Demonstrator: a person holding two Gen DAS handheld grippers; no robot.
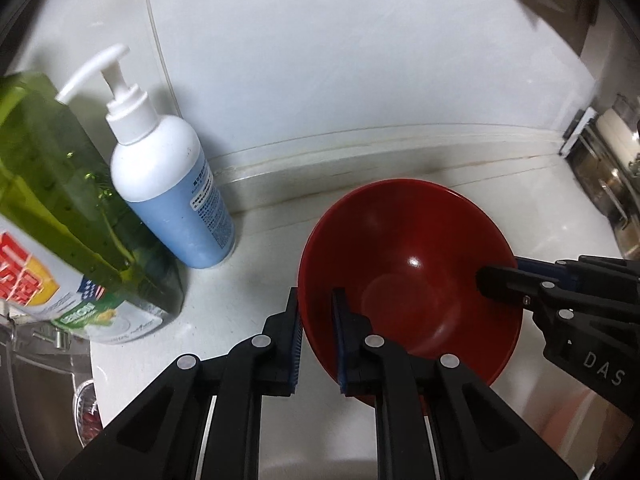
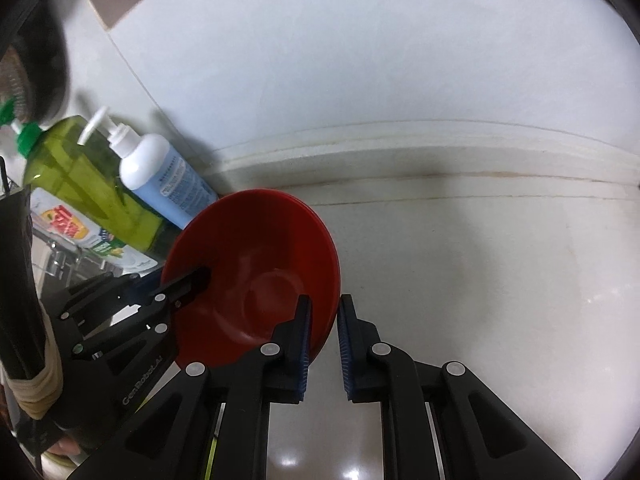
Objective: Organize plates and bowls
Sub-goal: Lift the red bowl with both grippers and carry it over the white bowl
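A glossy red bowl (image 1: 408,280) (image 2: 256,264) hangs tilted over the white counter (image 2: 480,280), gripped on two sides. My left gripper (image 1: 316,294) is shut on its near rim, one blue pad inside the bowl and one against the outer wall. In the right wrist view my right gripper (image 2: 325,300) clamps the opposite rim the same way. Each gripper shows in the other's view: the right gripper (image 1: 500,270) at the bowl's right edge, the left gripper (image 2: 180,276) at its left edge. A doubled edge shows along the bowl's far rim.
A white and blue pump bottle (image 1: 172,200) and a green dish soap bottle (image 1: 60,200) stand at the counter's left against the white wall (image 1: 360,60). Steel pots (image 1: 612,184) sit far right. A sink edge (image 1: 40,360) lies lower left.
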